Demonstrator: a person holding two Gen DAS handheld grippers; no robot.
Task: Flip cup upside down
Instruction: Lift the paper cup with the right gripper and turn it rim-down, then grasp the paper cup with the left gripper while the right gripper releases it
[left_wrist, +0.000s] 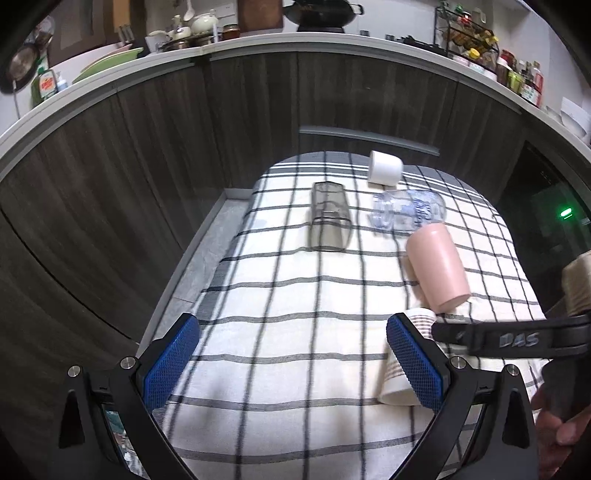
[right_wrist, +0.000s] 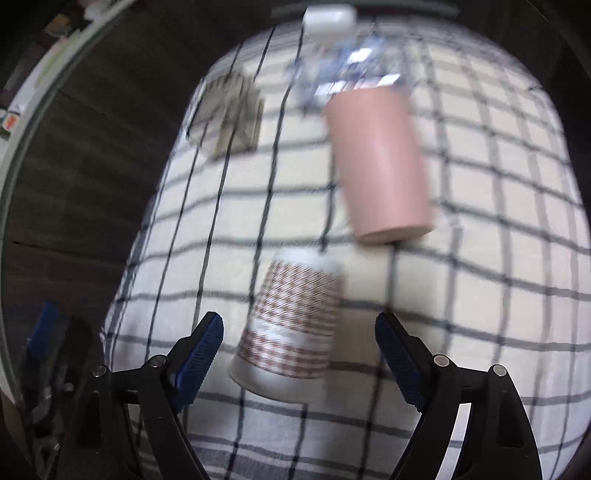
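**Patterned cup lies between the right fingers, long axis running near to far**

Nearest the right wrist camera, the right gripper (right_wrist: 299, 354) stands with its blue-padded jaws spread wide and holding nothing. Between them, just beyond the tips, sits the patterned paper cup (right_wrist: 291, 325), blurred by motion. Its wide end is toward the camera and its narrow end points away, so its long axis appears to run near to far, roughly along the fingers; whether it lies flat or stands inverted, I cannot tell. It touches neither pad.

The left gripper (left_wrist: 291, 365) is also open and empty, over bare checked cloth (left_wrist: 280, 295). In its view the same cup shows only at the right, partly hidden behind its right pad, so the right gripper is the nearer and better aligned.

Farther off lie a pink cup (right_wrist: 380, 162), a clear jar (left_wrist: 406, 214), a grey glass (left_wrist: 328, 218) and a white cup (left_wrist: 385, 168).

The coming move likely needs a forward reach, closing across the cup's width.
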